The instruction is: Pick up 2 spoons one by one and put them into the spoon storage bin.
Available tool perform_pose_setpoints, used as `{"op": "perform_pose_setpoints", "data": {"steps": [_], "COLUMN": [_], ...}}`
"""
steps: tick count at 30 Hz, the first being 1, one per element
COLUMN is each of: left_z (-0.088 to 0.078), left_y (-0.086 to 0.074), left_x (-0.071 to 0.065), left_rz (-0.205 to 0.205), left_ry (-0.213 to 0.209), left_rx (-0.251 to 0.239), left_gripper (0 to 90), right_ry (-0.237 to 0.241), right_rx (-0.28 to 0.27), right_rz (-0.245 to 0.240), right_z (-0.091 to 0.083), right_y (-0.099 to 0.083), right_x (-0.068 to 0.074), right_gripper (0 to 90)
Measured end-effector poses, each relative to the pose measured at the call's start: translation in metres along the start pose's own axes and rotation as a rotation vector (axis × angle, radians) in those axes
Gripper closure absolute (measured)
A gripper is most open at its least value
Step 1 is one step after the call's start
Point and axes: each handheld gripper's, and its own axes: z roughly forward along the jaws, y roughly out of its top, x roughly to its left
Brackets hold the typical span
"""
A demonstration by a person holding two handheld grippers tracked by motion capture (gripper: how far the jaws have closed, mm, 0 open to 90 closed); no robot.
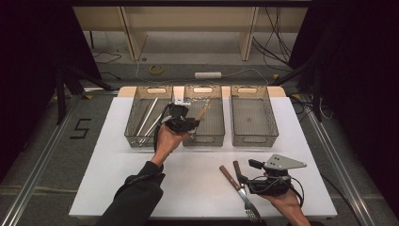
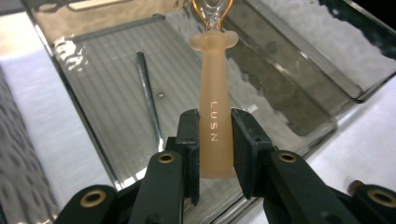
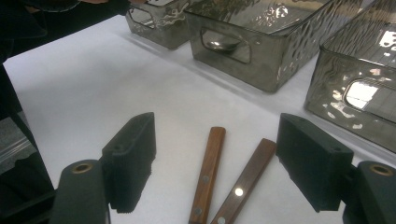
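My left gripper (image 1: 190, 123) (image 2: 215, 126) hovers over the middle smoked-plastic bin (image 1: 203, 140) (image 2: 107, 93), shut on the translucent orange handle of a utensil (image 1: 201, 114) (image 2: 215, 93) that points away from me; a wire loop shows at its far end. A thin metal utensil (image 2: 148, 98) lies on that bin's floor. Near the table's front right, my right gripper (image 1: 247, 172) (image 3: 215, 135) stands open, its jaws on either side of two wooden handles (image 3: 208, 168) (image 3: 245, 172) that lie flat on the white table. One of these is a fork (image 1: 251, 212).
Three bins stand in a row at the back of the white table: the left bin (image 1: 141, 136) holds long metal utensils (image 1: 147, 120), and the right bin (image 1: 254, 140) (image 3: 359, 93) stands beside the middle one. The person's left sleeve crosses the table's front left.
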Motion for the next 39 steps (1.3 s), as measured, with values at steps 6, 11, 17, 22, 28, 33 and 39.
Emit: {"op": "perform_pose_setpoints", "data": {"steps": [6,11,17,22,28,33,39], "left_z": [0.005,0.009,0.014,0.019,0.017,0.008,-0.006], "left_y": [-0.001,0.000,-0.001,-0.002,0.000,0.005,0.007], "left_x": [0.003,0.005,0.006,0.007,0.007,0.004,0.000], "left_rz": [-0.014,-0.021,-0.029,-0.041,-0.057,-0.055,-0.050], "left_ry": [0.016,0.018,0.015,0.009,-0.024,-0.051,-0.075], "left_rx": [0.027,0.054,0.085,0.122,0.126,0.117,0.111], "left_gripper": [73.2,73.1,73.0,72.2,67.6,59.4,49.4], "right_ry": [0.000,0.000,0.000,-0.001,-0.001,-0.002,-0.004], "right_rx": [0.000,0.000,-0.002,-0.006,-0.004,-0.004,-0.003], "right_rz": [0.001,0.000,0.001,0.002,0.003,0.003,0.003], "right_z": [0.000,0.000,0.000,0.000,0.000,0.000,0.000], "right_y": [0.000,0.000,0.000,0.000,0.000,0.000,0.000], "right_x": [0.000,0.000,0.000,0.000,0.000,0.000,0.000], "right_gripper": [29.8,29.8,29.8,29.8,29.8,29.8,29.8]}}
